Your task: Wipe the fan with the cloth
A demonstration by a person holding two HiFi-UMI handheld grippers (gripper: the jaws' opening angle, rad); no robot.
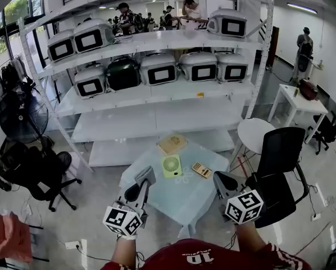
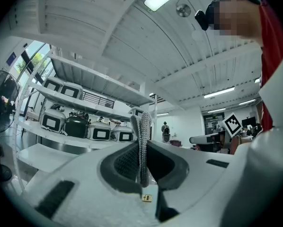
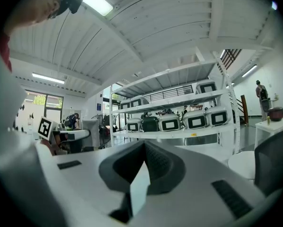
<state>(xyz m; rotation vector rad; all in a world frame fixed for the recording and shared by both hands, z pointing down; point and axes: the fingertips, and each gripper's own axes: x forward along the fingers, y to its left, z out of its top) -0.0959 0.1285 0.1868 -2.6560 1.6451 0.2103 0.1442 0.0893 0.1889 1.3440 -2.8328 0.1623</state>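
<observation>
Left gripper (image 1: 146, 174) and right gripper (image 1: 219, 179) both closed, nothing held, over near half of table (image 1: 186, 200); green fan (image 1: 171, 166) mid-table between them, yellowish cloth (image 1: 172, 143) just beyond it.

A small green fan (image 1: 171, 166) stands on a pale desk (image 1: 185, 201), with a yellow cloth (image 1: 172, 143) just beyond it and a small orange object (image 1: 201, 170) beside it. The left claw (image 1: 147, 172) and right claw (image 1: 218, 179) hover at the near side.
</observation>
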